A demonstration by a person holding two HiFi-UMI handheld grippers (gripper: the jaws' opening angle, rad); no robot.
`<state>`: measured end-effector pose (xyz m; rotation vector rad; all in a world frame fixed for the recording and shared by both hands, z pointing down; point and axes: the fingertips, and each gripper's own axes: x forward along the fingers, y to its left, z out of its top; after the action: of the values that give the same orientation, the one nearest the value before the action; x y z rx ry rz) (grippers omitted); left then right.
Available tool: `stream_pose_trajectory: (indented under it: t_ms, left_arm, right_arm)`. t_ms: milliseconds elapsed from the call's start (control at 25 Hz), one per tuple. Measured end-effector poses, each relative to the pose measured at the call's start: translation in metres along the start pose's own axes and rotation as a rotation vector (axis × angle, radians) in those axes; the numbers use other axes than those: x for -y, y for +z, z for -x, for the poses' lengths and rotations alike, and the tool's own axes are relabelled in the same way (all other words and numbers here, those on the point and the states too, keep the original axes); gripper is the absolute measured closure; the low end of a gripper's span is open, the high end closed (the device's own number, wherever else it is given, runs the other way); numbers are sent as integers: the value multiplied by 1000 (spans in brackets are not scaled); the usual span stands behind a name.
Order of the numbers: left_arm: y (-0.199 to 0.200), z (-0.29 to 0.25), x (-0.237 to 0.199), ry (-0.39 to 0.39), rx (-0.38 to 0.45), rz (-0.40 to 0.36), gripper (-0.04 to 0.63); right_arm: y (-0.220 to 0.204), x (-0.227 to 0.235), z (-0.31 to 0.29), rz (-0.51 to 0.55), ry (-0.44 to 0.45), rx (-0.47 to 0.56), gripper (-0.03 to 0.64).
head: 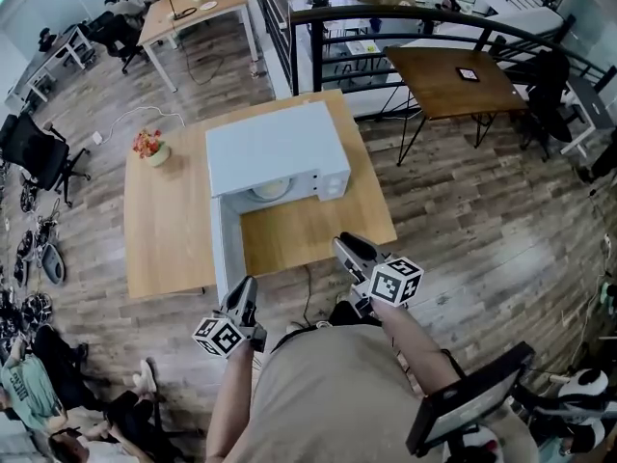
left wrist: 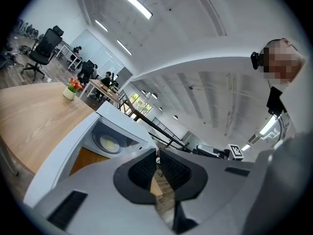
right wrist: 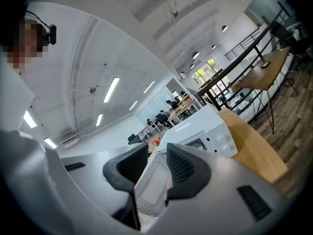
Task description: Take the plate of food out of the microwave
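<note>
A white microwave (head: 280,148) stands on a wooden table (head: 164,230), its door (head: 227,249) swung open toward the table's front edge. A pale plate (head: 271,189) lies inside the cavity; the left gripper view shows the plate (left wrist: 109,143) there too, but the food on it is too small to make out. My left gripper (head: 243,292) hovers off the table's front edge near the door's end, jaws nearly together and empty. My right gripper (head: 349,249) is at the front edge right of the door, jaws a little apart and empty. In the right gripper view the door (right wrist: 156,180) shows beyond the gap.
A small pot of red flowers (head: 150,149) sits on the table left of the microwave. A black railing (head: 405,17) and a second wooden table (head: 453,80) lie behind to the right. An office chair (head: 34,152) stands at far left. The floor is wood.
</note>
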<state>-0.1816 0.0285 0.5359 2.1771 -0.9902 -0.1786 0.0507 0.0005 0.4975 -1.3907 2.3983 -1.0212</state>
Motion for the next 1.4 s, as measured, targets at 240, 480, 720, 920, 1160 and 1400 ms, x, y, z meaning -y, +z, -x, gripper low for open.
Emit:
stream_pose_trajectory:
  t_ms: [240,480,720,920,1160,1400]
  left_arm:
    - [-1,-49,29,22,1,0,589]
    - [-20,-83,43,65,18,3,589]
    - [-42,-98,46,116,52,46,589]
    - [-52,-103,54,145,59,61,589]
    - [-48,-100,52,170,46,49,589]
    - [-42,-102,44,178,43,55,589]
  right_arm:
    - [46,34,7,2,29,14,509]
    - [53,78,22,-9,43,-38,509]
    - [65,109,32,-8,60,-72,509]
    - [66,128,35,-19,63,-98,509]
    - [67,122,28,-48,92,-91,509]
    - [47,127,14,-72,79,-136,509]
